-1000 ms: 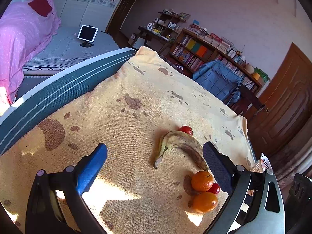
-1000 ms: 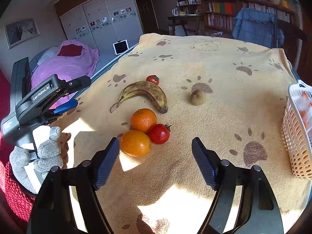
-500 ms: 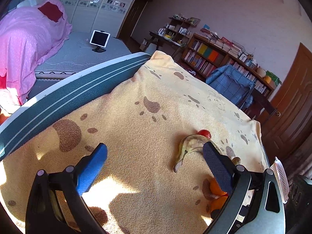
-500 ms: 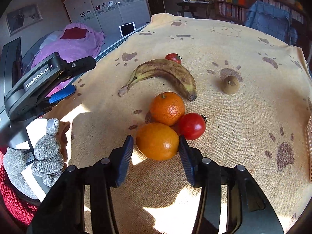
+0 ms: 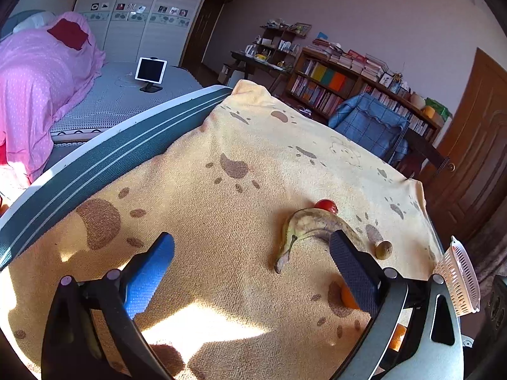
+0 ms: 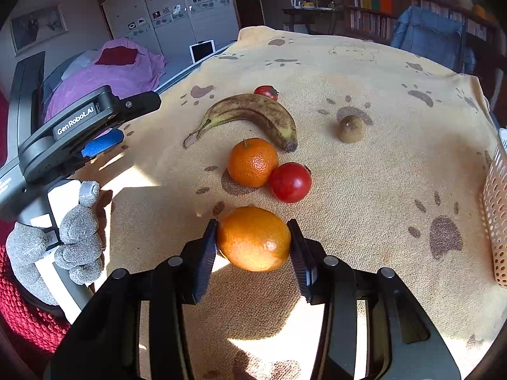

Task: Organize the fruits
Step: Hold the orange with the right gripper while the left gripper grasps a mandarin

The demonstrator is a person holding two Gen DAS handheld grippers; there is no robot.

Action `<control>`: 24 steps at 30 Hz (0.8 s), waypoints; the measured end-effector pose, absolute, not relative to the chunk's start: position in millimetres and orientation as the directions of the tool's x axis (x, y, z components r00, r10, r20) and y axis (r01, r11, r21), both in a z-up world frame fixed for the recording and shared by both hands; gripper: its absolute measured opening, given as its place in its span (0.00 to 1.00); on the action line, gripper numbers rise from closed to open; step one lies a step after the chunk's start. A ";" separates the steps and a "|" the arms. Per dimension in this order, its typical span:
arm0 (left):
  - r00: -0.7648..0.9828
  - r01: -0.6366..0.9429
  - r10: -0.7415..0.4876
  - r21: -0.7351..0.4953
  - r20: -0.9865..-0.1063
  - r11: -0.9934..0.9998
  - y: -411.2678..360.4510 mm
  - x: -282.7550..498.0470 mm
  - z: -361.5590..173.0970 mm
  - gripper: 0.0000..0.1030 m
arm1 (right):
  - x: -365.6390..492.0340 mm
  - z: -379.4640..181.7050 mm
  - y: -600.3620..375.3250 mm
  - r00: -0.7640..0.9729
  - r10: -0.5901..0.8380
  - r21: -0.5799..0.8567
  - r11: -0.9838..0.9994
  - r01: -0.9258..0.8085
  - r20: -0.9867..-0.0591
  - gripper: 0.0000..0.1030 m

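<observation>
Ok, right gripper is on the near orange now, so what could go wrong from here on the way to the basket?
1. The right gripper pinches the near orange only at its sides; round fruit may slip if swung fast.
2. The second orange and large tomato touch each other just ahead; a low path could set them rolling.
3. The basket sits at the table's right edge; a bump might push it off.
</observation>
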State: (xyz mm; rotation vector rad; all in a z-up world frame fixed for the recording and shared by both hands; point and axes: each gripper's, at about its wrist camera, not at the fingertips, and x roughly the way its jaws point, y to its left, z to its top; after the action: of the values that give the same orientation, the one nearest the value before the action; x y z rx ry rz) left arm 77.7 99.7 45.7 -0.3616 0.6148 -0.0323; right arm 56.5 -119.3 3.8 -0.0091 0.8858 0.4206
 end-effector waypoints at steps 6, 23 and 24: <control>0.815 -0.031 -0.134 -0.273 -0.564 0.961 80.4 76.3 49.0 0.94 | 54.6 5.9 -145.0 0.585 0.331 0.185 0.937 -0.297 -0.740 0.44; 0.685 0.160 -0.279 -0.235 -0.673 0.959 0.3 90.2 40.5 0.69 | 56.7 4.6 -161.4 0.605 0.341 0.222 0.938 -0.265 -0.719 0.44; 0.680 0.163 -0.284 -0.238 -0.676 0.957 -1.9 92.5 39.8 0.69 | 56.9 4.1 -161.5 0.604 0.343 0.226 0.938 -0.264 -0.719 0.44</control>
State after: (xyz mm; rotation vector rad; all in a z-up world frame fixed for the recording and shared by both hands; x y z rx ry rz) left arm 92.5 -1.9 39.8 -0.1634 0.7842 -0.2520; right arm 56.9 -161.5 4.1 0.0997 0.8525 0.3519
